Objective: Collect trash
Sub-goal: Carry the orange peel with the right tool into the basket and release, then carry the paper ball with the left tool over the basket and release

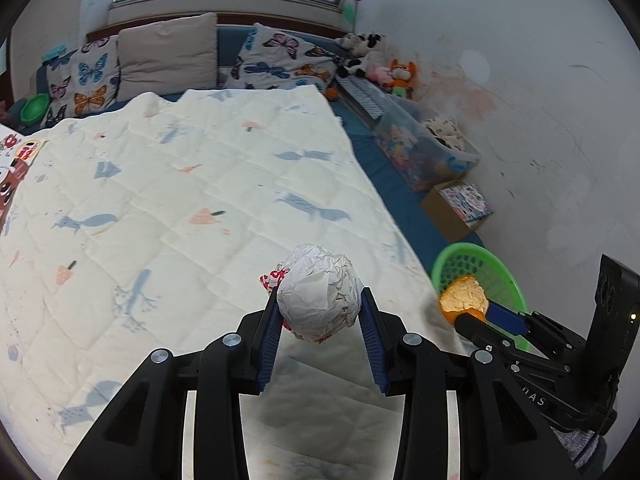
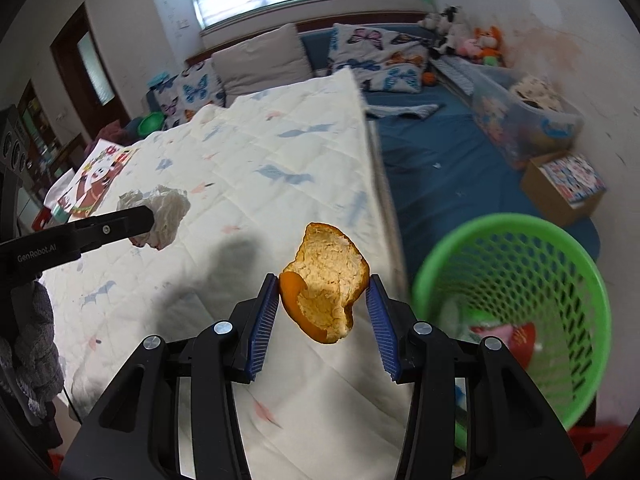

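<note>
My left gripper [image 1: 320, 304] is shut on a crumpled ball of white paper [image 1: 320, 300], held above the quilted bed cover [image 1: 180, 184]; a bit of red print shows at the ball's left. From the right wrist view the same paper ball [image 2: 162, 216] hangs at the left in the left gripper's black fingers [image 2: 132, 218]. My right gripper [image 2: 323, 292] is shut on a piece of orange peel [image 2: 326, 280], pith side up, just left of the green mesh bin [image 2: 516, 312]. The left wrist view shows the orange peel [image 1: 464, 298] in front of the green bin [image 1: 480, 272].
The bin stands on the blue floor mat [image 2: 440, 168] beside the bed's right edge and holds some red and white scraps [image 2: 516, 336]. A cardboard box [image 2: 560, 188], a clear storage tub [image 2: 524, 124] and plush toys [image 2: 484, 46] line the wall. Pillows [image 1: 168, 56] lie at the bed's head.
</note>
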### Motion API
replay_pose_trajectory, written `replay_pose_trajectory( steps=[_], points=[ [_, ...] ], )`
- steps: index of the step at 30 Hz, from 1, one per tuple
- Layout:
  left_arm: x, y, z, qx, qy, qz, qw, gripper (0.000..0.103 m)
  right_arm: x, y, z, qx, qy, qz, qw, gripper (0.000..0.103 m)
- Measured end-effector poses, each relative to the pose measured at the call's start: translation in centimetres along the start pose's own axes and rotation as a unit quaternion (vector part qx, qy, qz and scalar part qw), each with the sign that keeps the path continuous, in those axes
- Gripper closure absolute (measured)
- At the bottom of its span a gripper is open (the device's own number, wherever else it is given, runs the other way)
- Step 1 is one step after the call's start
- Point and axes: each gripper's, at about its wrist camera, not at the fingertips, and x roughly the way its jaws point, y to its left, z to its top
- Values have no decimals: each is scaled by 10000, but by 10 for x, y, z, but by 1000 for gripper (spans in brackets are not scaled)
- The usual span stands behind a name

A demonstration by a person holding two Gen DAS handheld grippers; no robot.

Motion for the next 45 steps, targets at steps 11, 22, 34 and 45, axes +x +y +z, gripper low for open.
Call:
replay_pose_trajectory(
  steps=[11, 22, 34, 45],
  points=[
    [13, -61, -6, 387, 146, -300, 9987, 66, -44, -77, -35, 621, -145, -593, 9962, 56],
    [29, -124, -13, 814, 327, -511, 9948, 66, -67, -145, -57, 1250, -215, -1005, 9868, 55],
    [45, -165, -12, 1063, 477, -642, 9911, 66, -75, -170, -65, 1477, -223, -1101, 9826, 53],
    [55, -188, -12, 1250, 569, -738, 9878, 66, -84, -172, -66, 1461, -351, -1128, 9822, 35]
  ],
)
